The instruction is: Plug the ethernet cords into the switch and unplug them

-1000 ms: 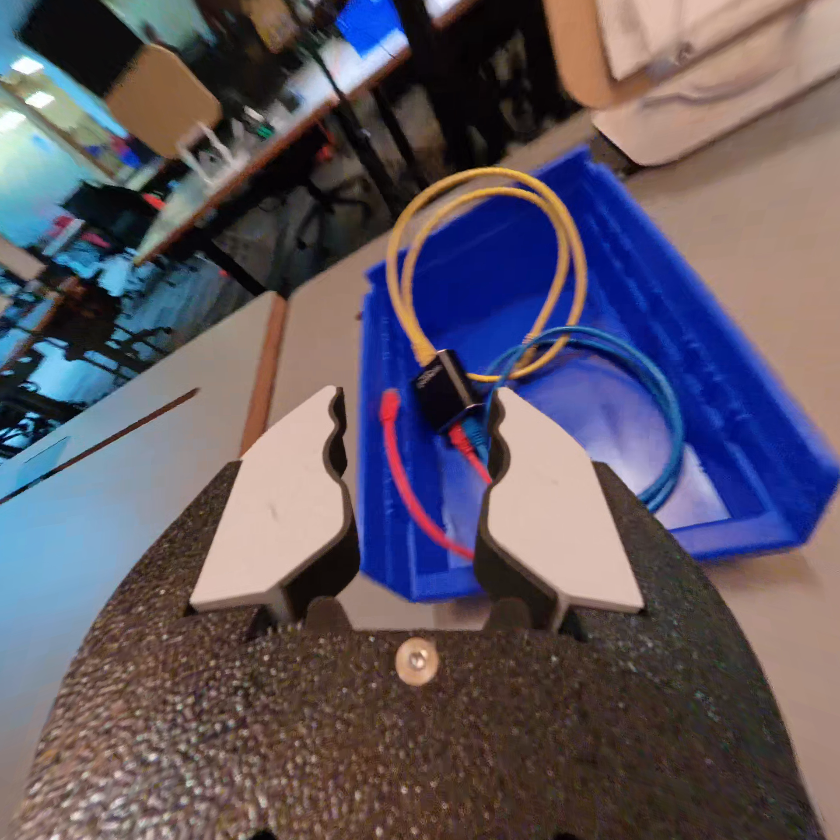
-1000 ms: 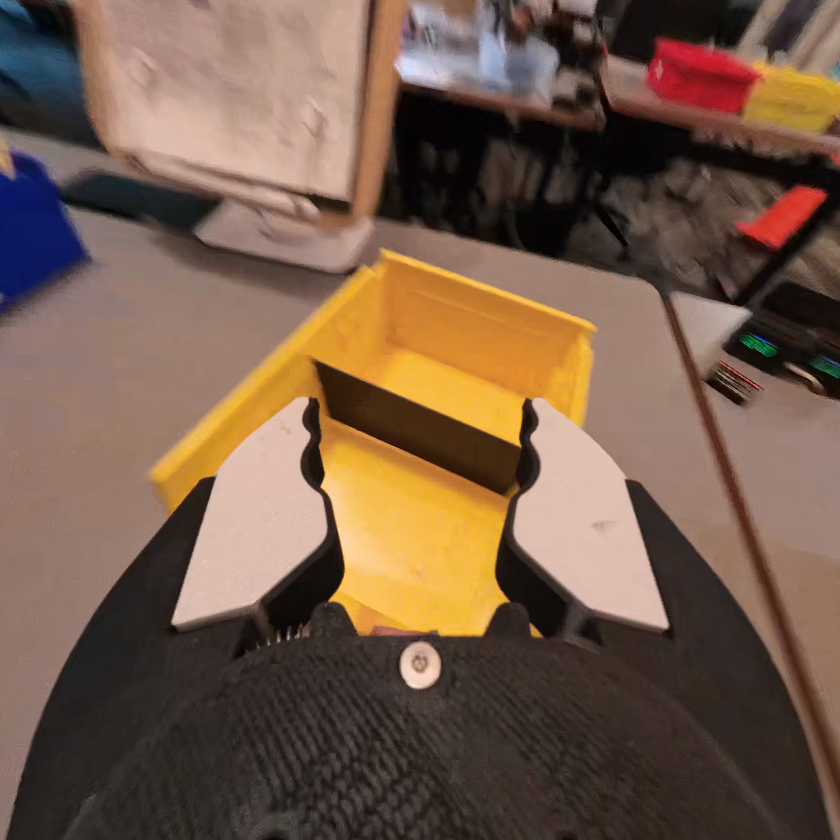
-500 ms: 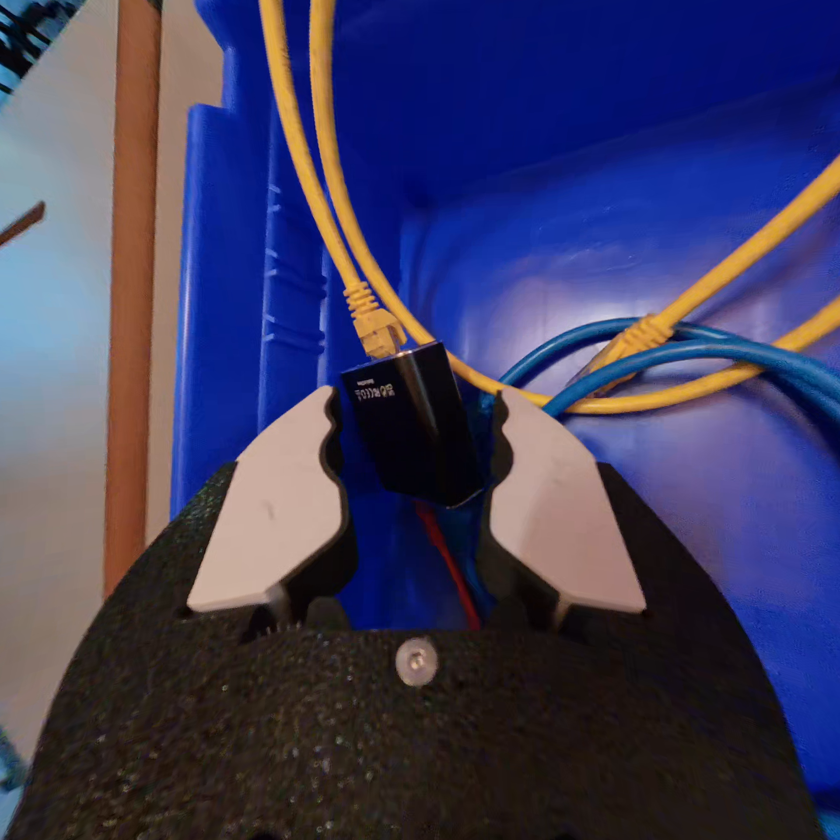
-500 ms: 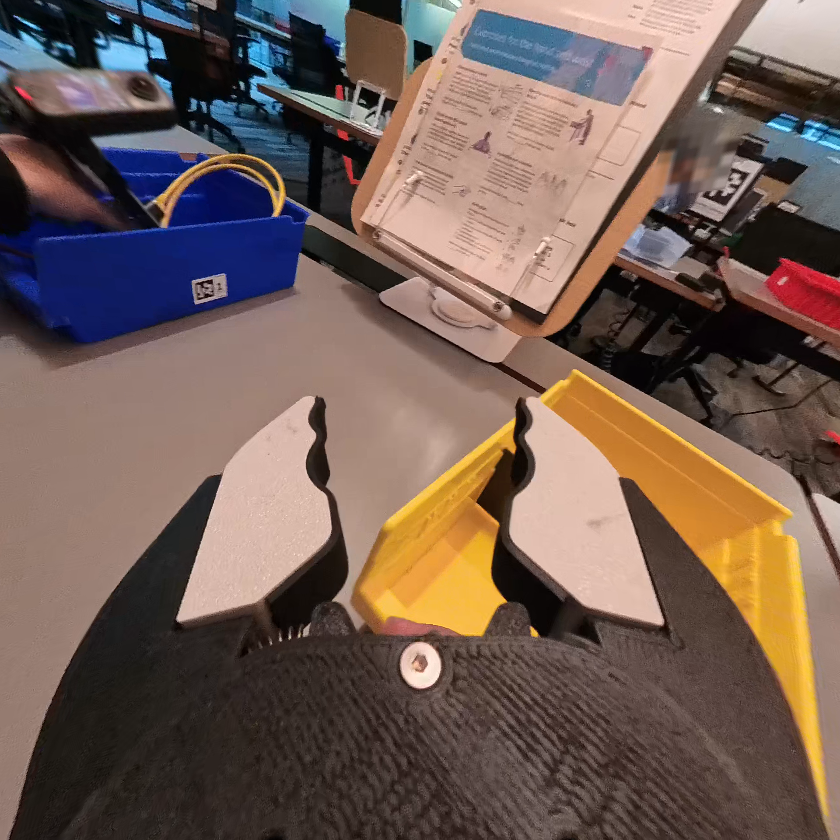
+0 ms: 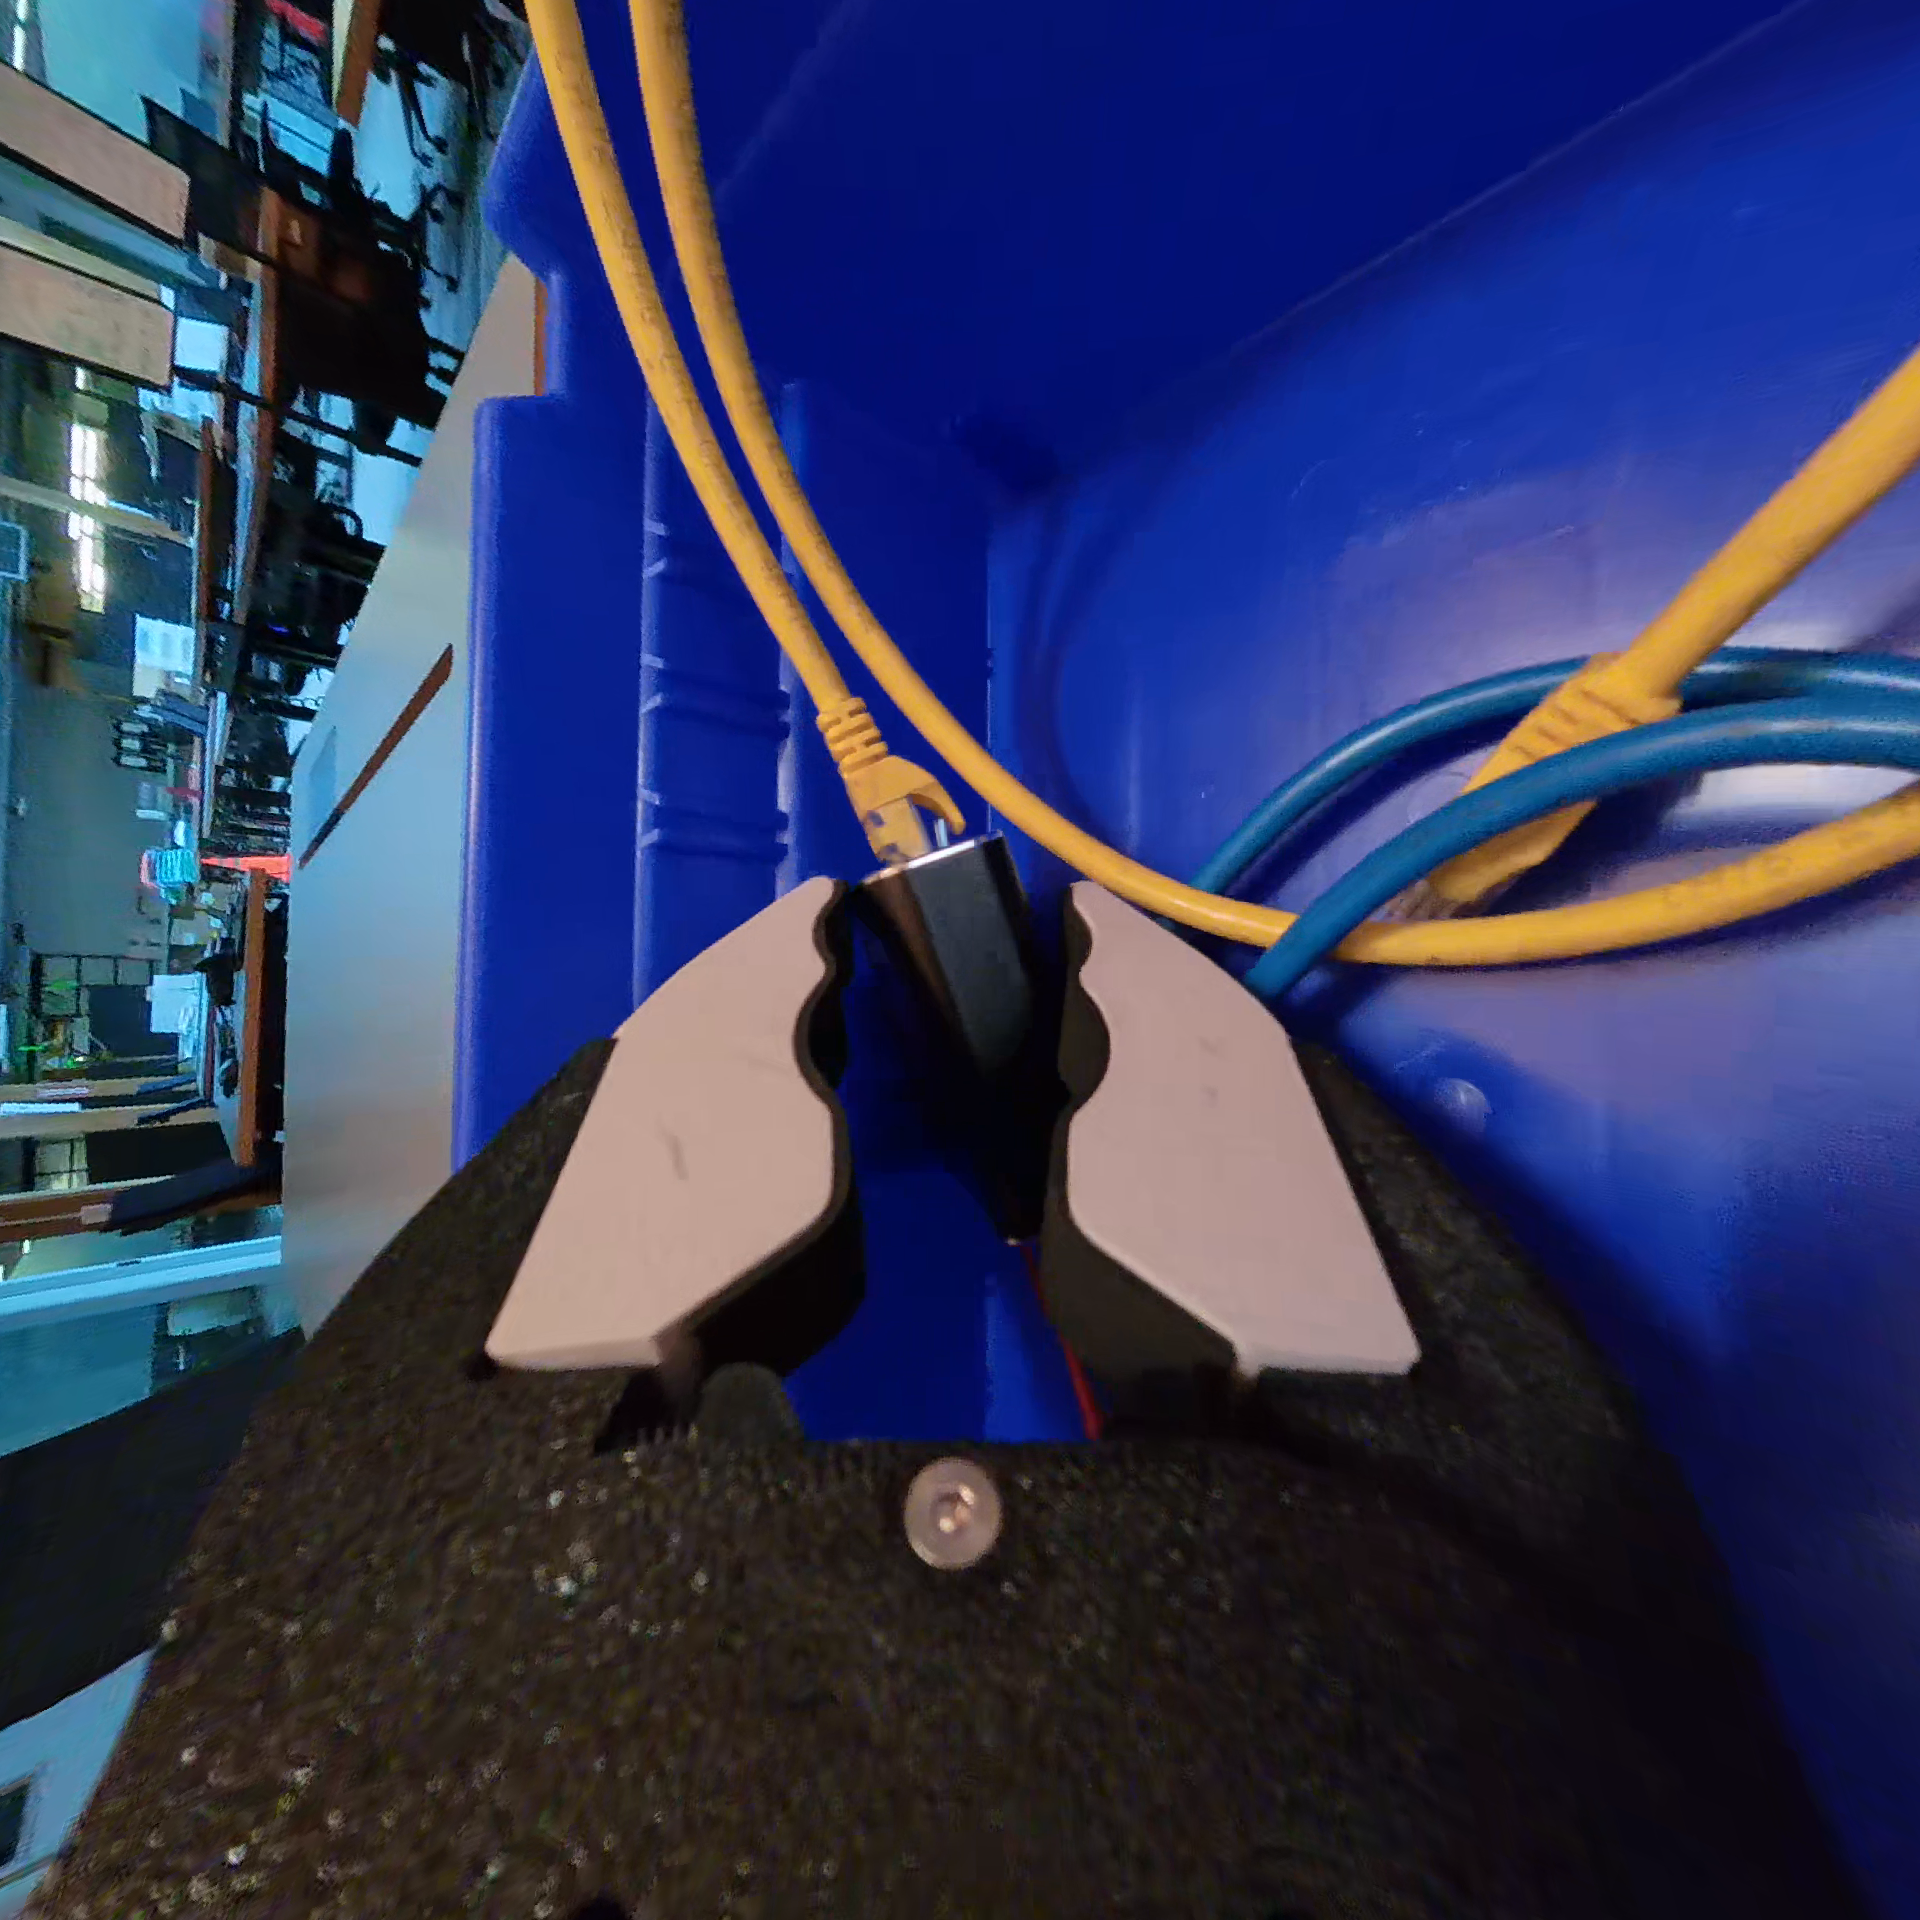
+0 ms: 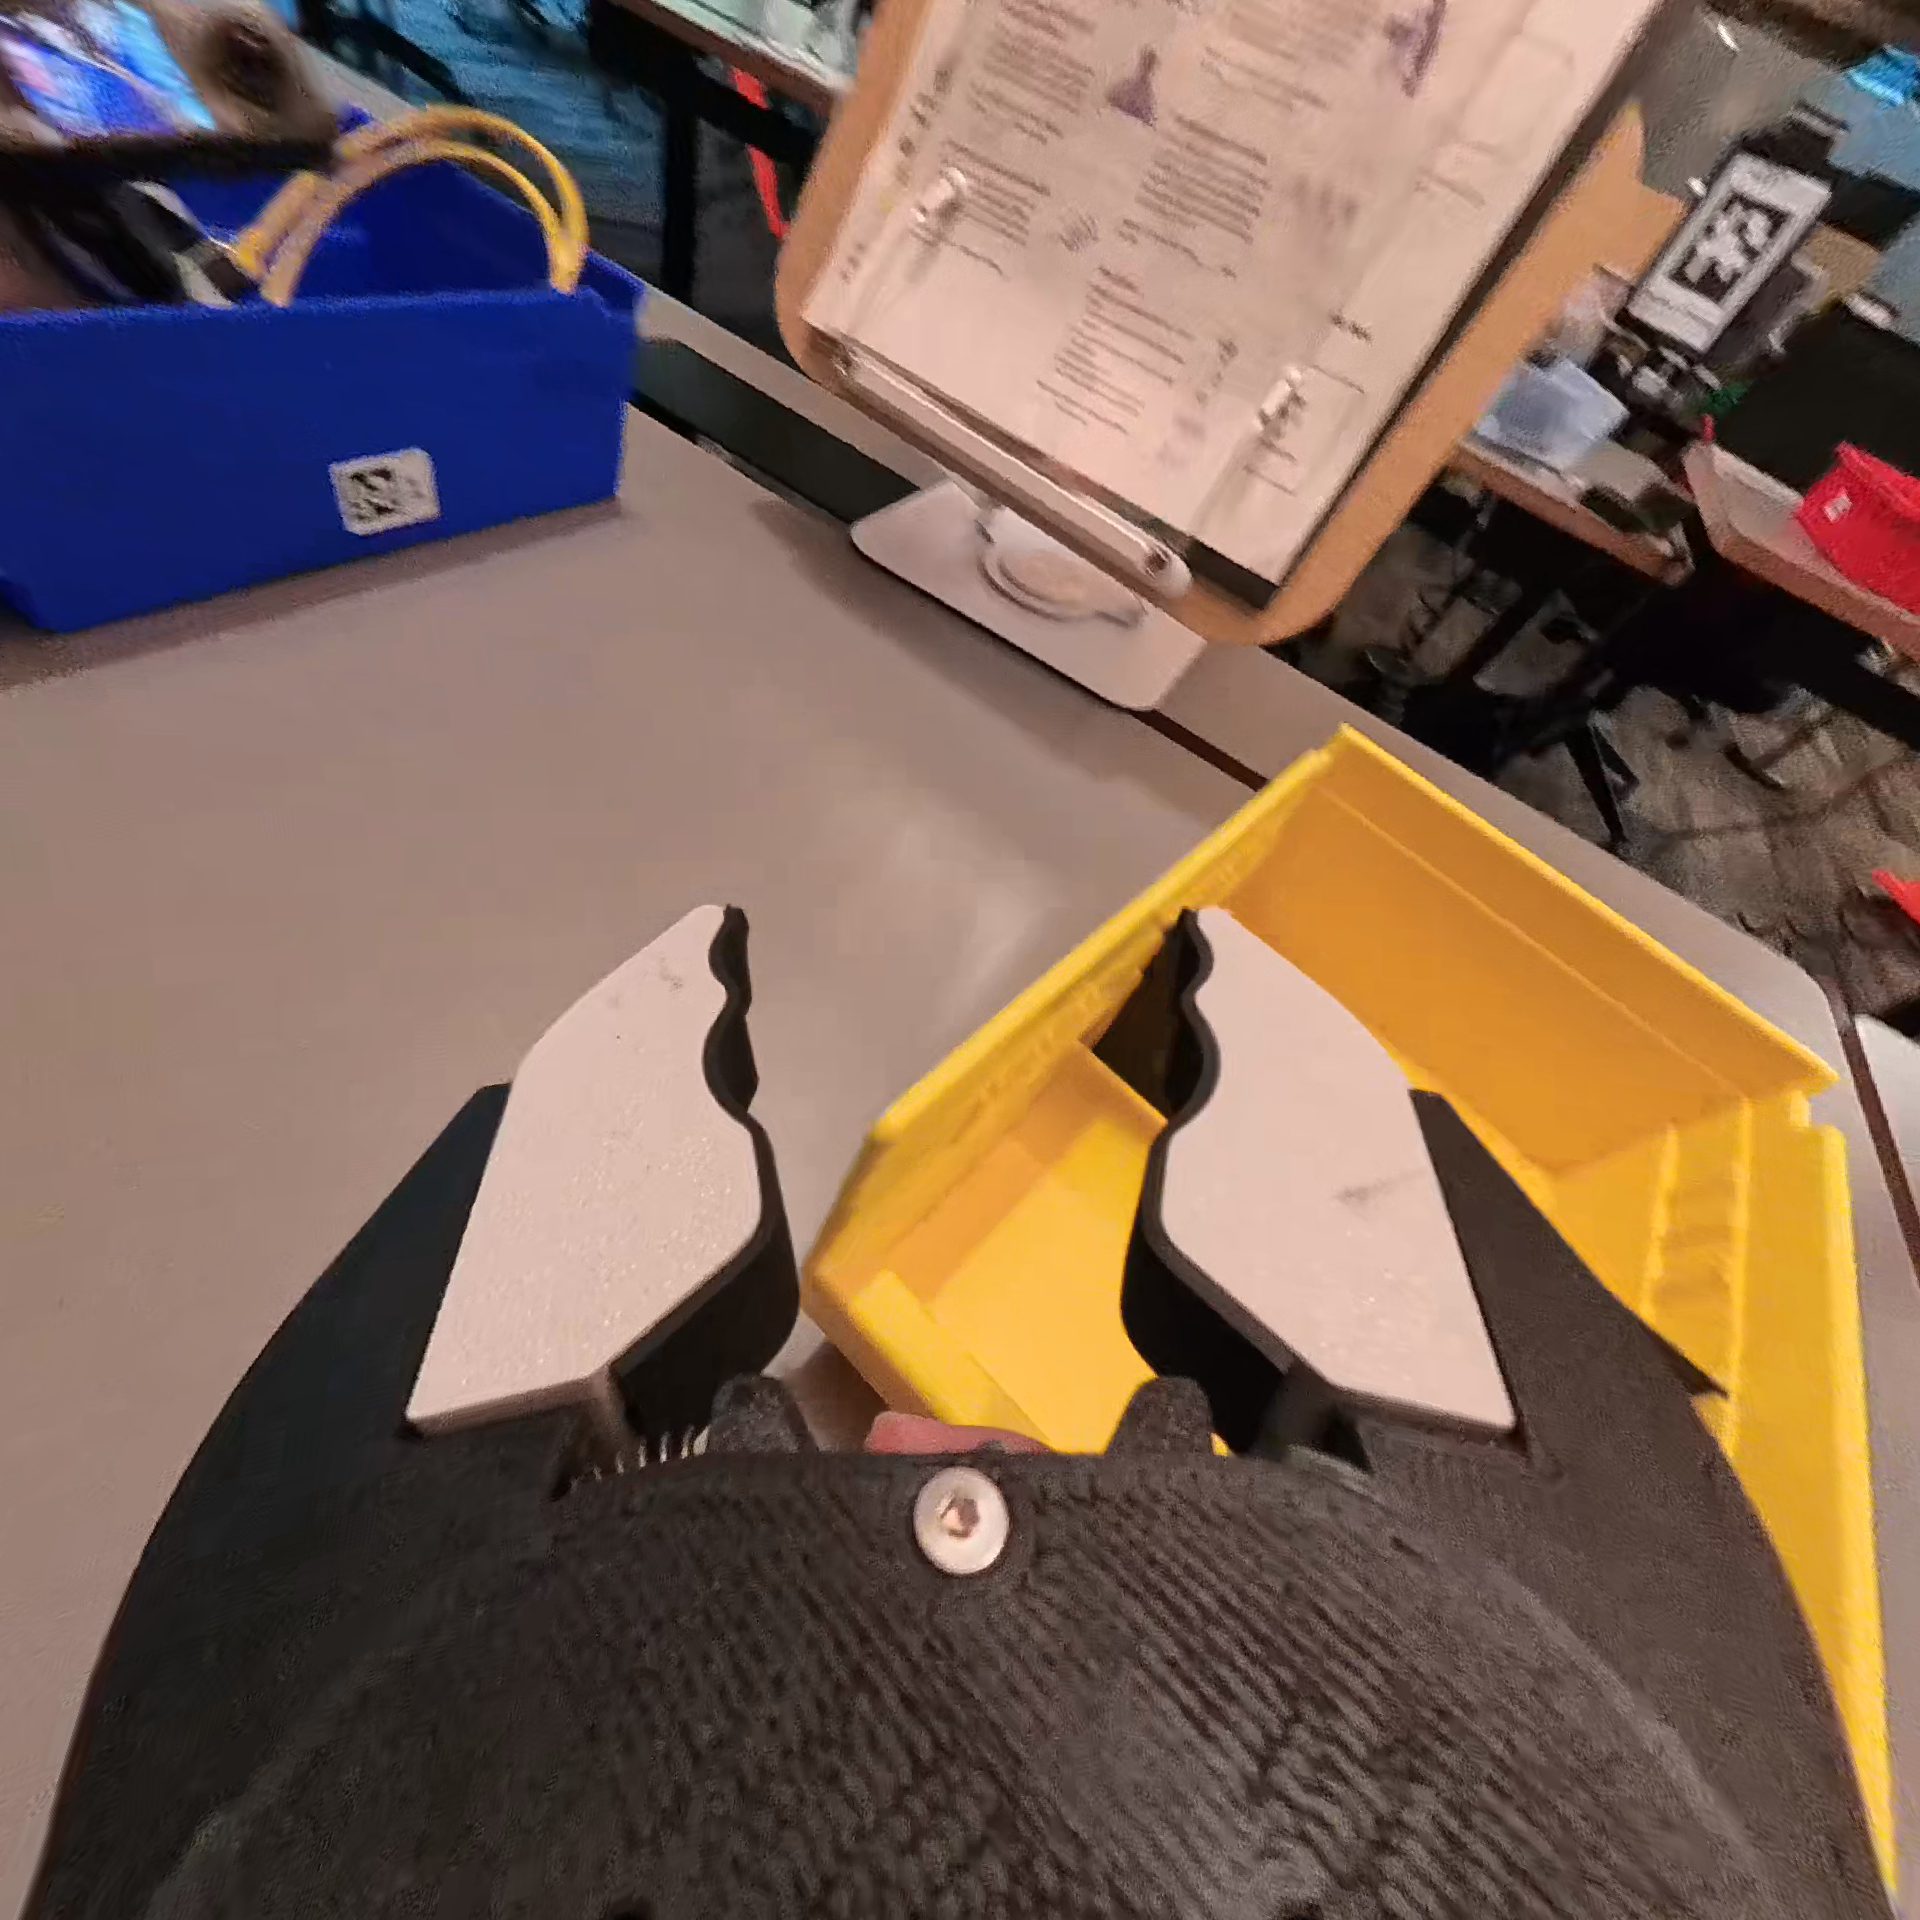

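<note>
My left gripper (image 5: 954, 914) is deep in the blue bin (image 5: 1351, 364). Its jaws have closed in on the small black switch (image 5: 961, 966), which sits tilted between the fingertips. A yellow cord (image 5: 883, 790) is plugged into the switch's far end and loops upward. A blue cord (image 5: 1455, 790) coils at the right, and a thin red cord (image 5: 1060, 1340) runs out below the switch. My right gripper (image 6: 961, 935) is open and empty, held over the left edge of the yellow bin (image 6: 1455, 935). The blue bin (image 6: 208, 416) with the yellow cord loops (image 6: 520, 166) also shows far left in the right wrist view.
A tilted board holding printed sheets on a white base (image 6: 1143, 260) stands at the back of the grey table (image 6: 416, 831). The yellow bin has a black divider. Other tables and clutter lie beyond the table edge.
My left gripper went down into the blue bin and its jaws narrowed around the switch, which now stands more edge-on. My right gripper swung left from over the yellow bin, staying open.
</note>
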A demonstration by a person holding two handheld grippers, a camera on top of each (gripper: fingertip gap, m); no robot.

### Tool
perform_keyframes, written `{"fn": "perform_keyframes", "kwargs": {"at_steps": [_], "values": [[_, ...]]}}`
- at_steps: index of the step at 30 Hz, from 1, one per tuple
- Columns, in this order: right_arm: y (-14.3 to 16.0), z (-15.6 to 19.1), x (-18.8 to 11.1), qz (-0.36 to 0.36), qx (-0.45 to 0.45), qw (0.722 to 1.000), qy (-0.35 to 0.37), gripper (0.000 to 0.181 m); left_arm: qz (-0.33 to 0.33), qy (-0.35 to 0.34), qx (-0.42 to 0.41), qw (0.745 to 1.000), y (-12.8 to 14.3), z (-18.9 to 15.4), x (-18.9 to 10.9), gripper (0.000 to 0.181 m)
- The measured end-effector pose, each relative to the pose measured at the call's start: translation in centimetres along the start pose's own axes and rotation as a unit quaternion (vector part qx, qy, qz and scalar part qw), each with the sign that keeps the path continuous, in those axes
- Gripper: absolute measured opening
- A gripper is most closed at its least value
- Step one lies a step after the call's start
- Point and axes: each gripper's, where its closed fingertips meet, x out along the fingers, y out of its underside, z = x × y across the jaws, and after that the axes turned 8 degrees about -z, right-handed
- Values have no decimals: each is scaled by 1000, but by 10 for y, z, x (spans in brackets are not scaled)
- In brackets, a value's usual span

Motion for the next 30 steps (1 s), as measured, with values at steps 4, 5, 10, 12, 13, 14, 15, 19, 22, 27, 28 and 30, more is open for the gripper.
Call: {"fn": "perform_keyframes", "kwargs": {"at_steps": [4,5,10,12,13,14,15,19,22,27,28,30], "values": [[22,-9,9,29,34,999,21,80,-7,1,8,1000,4,6,-2,28],[25,-6,12,31,35,999,17,80,-15,2,1,1000,2,10,-5,28],[22,11,19,26,17,999,-9,80,-94,-19,9,995,-28,47,-34,25],[23,13,21,28,12,999,-11,80,-139,-32,9,990,-46,68,-54,26],[23,14,21,27,10,999,-12,80,-163,-38,8,986,-56,79,-67,26],[22,14,22,27,8,1000,-13,80,-187,-44,8,981,-65,89,-80,26],[21,15,22,26,8,1000,-14,80,-212,-53,7,976,-74,100,-95,25],[6,25,20,-2,14,999,-34,79,-334,-67,-34,940,-114,138,-168,25],[-14,40,15,-32,23,997,-65,77,-442,-88,-40,892,-142,162,-240,25],[-74,123,-29,-92,22,964,-250,76,-610,-97,21,786,-175,157,-370,25],[-92,144,-45,-121,16,950,-288,75,-632,-102,43,767,-179,148,-390,25],[-127,173,-75,-186,7,928,-323,75,-655,-114,103,739,-184,119,-420,26]]}}
